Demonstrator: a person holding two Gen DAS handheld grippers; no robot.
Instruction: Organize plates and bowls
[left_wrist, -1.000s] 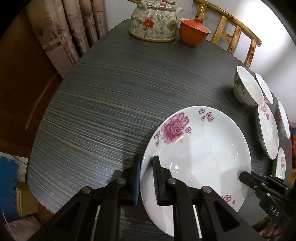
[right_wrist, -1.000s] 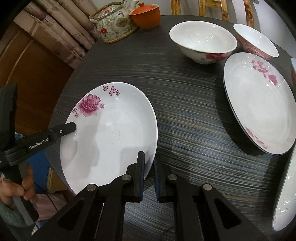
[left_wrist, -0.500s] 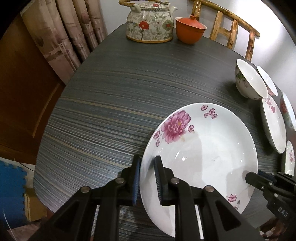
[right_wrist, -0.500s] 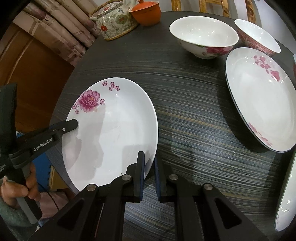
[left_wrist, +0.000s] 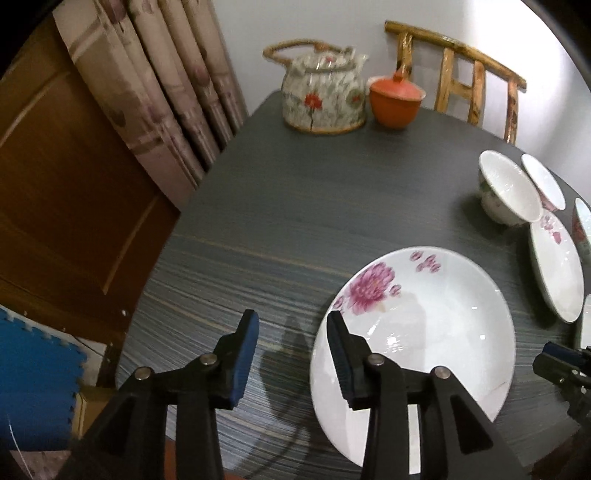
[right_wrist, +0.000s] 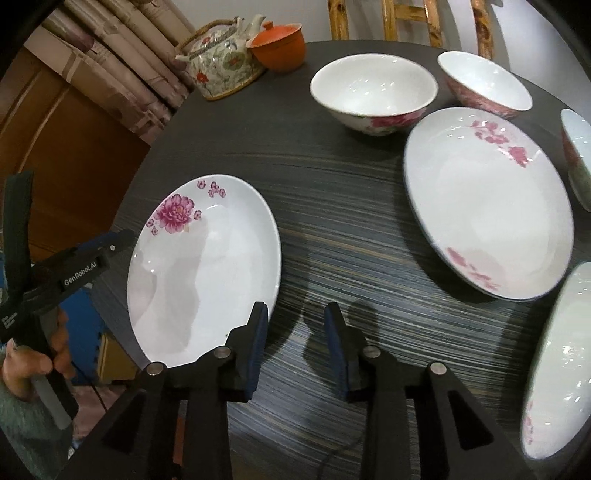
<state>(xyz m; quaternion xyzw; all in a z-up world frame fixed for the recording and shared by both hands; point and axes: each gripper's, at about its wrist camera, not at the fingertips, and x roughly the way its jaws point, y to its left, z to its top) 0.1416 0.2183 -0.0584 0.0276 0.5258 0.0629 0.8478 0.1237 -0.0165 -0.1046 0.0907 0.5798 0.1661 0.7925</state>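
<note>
Plate (left_wrist: 424, 332) sits flat on the table (left_wrist: 295, 206), near its front-left edge, peony side away from the grippers. Nothing is holding it.

Left gripper (left_wrist: 291, 350): jaws apart and opening. Plate's left rim lies roughly under the inner pad, but the pads don't press on it. Right gripper (right_wrist: 295, 339): jaws apart and opening too, only table between them; plate's right rim is just beside its left pad.

Step in hand, as I read it: release and clear off this plate.

How to do it well:
- Let both sets of jaws finish opening before shifting sideways. A pad catching the rim would drag or tip the plate, and it sits close to the table edge.
- Lift straight up off the rim, then translate. No sweeping across the glazed face.
- Both hands clear at about the same time, so one side doesn't lever the plate.

Next pick, probably: second plate (right_wrist: 487, 199) to the right, stacked onto this one. Another plate (right_wrist: 554, 362) lies at the far right edge of the right view, only partly shown. Bowls (right_wrist: 373, 92) sit behind, near each other; nest those separately.

Risks: glazed ceramic is slippery, so grip the rim squarely with both pads. Teapot (left_wrist: 321, 96) and orange cup (left_wrist: 395, 99) at the far end are well apart, no conflict.
</note>
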